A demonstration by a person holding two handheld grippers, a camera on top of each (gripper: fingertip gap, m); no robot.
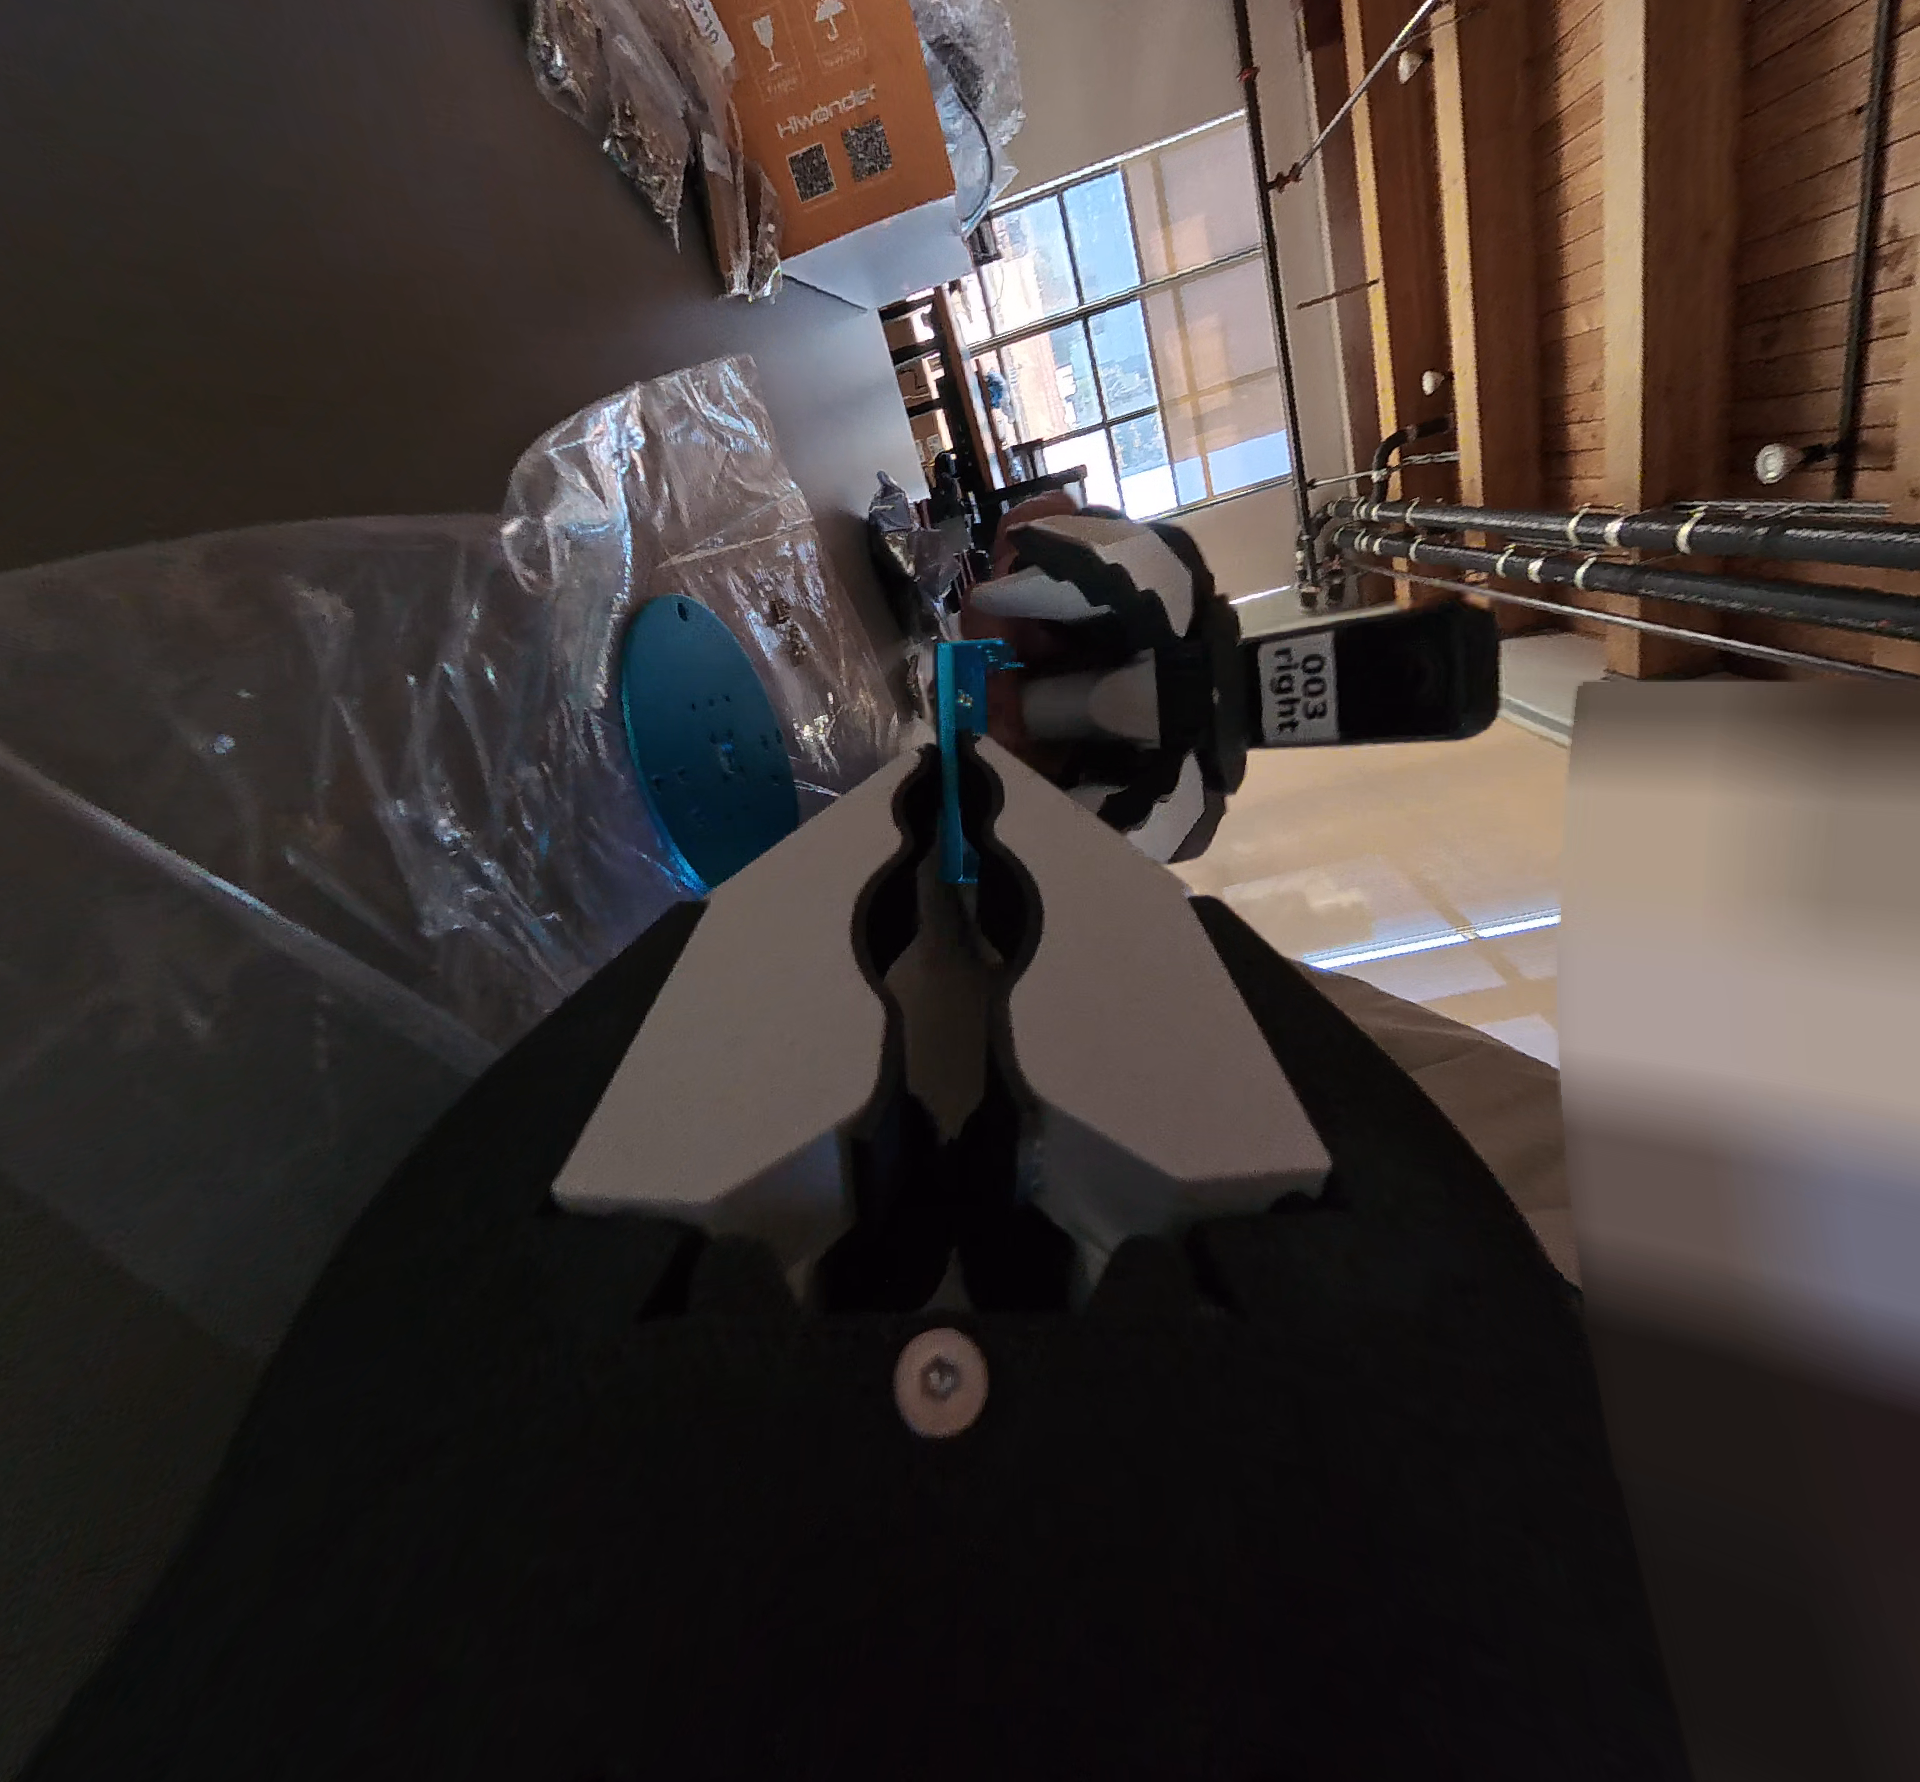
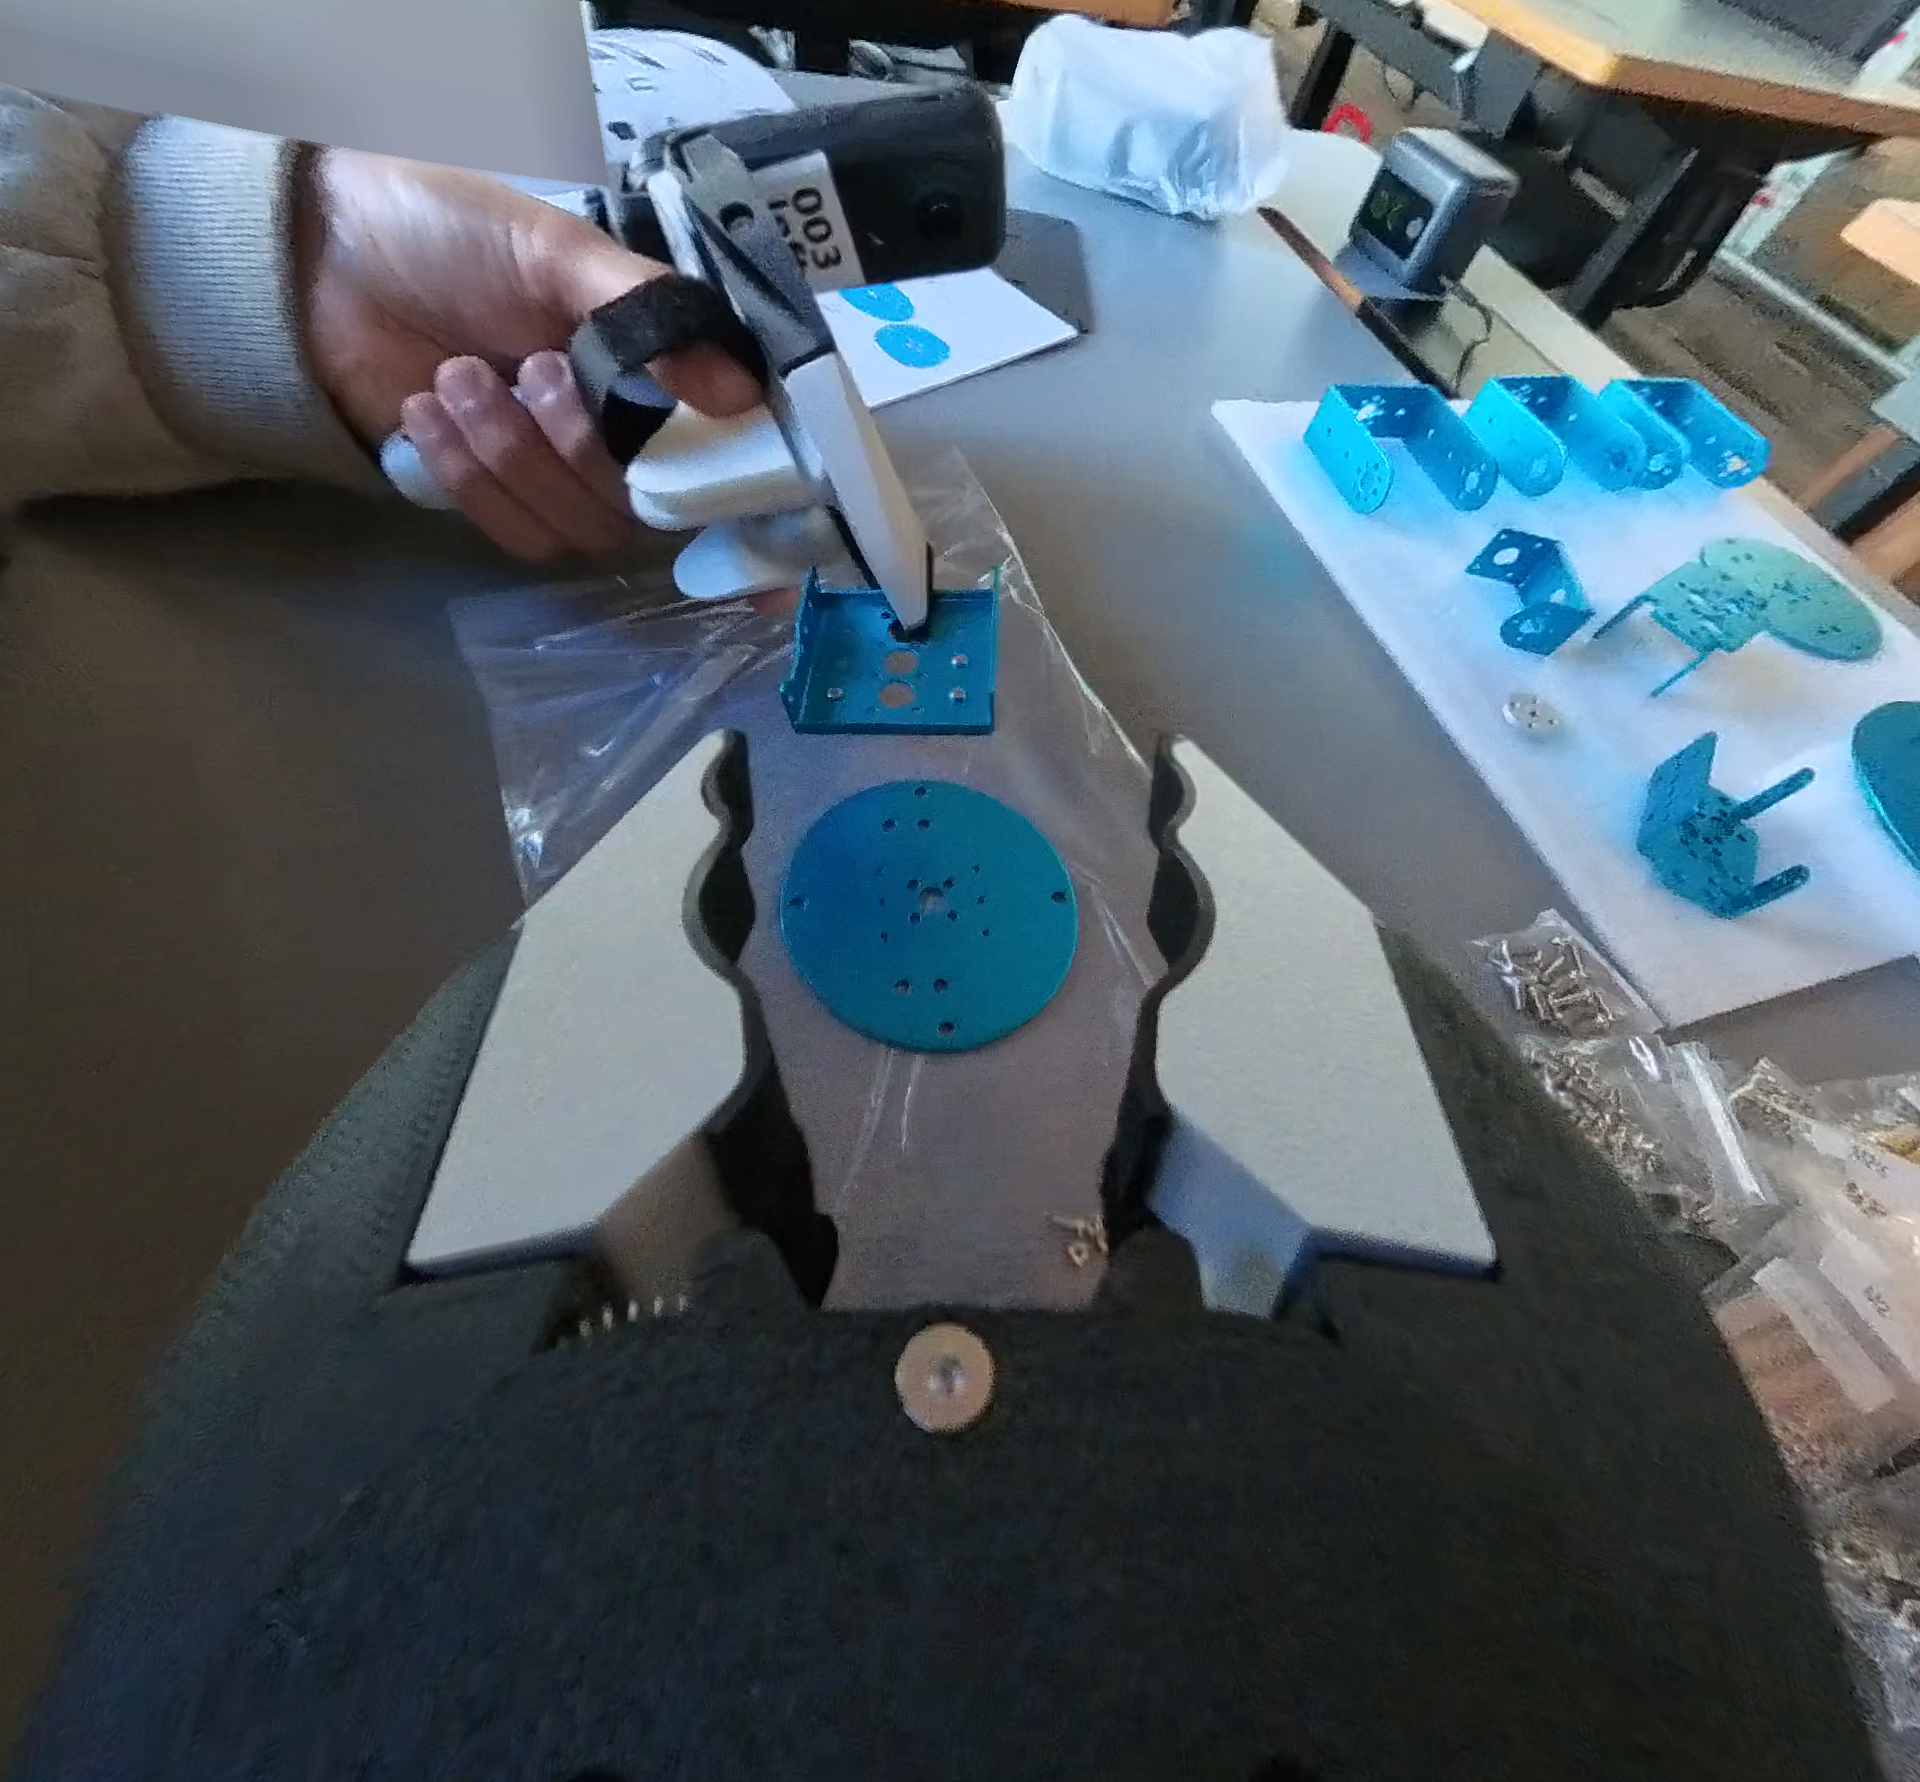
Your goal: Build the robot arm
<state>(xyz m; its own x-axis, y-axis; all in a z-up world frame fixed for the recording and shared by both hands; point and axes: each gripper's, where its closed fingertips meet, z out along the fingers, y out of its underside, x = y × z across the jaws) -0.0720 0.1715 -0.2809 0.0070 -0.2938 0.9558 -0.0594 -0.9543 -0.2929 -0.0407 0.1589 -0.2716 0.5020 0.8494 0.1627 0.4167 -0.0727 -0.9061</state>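
My left gripper (image 1: pixel 951 758) is shut on a blue square bracket with holes (image 1: pixel 954 693), pinching one of its walls. In the right wrist view a hand holds this gripper (image 2: pixel 909 615), and the bracket (image 2: pixel 888 678) hangs just above a clear plastic bag (image 2: pixel 582 693) on the grey table (image 2: pixel 1195 589). My right gripper (image 2: pixel 951 756) is open and empty, its fingers (image 2: pixel 644 984) spread either side of a blue round plate with holes (image 2: pixel 928 913) that lies flat on the table below. The plate also shows in the left wrist view (image 1: pixel 707 745). The right gripper faces the left one (image 1: pixel 1013 652).
A white board (image 2: pixel 1382 652) at the right carries several blue brackets (image 2: pixel 1538 449) and plates. Bags of screws (image 2: pixel 1662 1109) lie at the near right. A few loose screws (image 2: pixel 1081 1239) lie near my right gripper's base. An orange box (image 1: pixel 821 70) stands farther along the table. Tip to tip, the grippers are about 5 centimeters apart.
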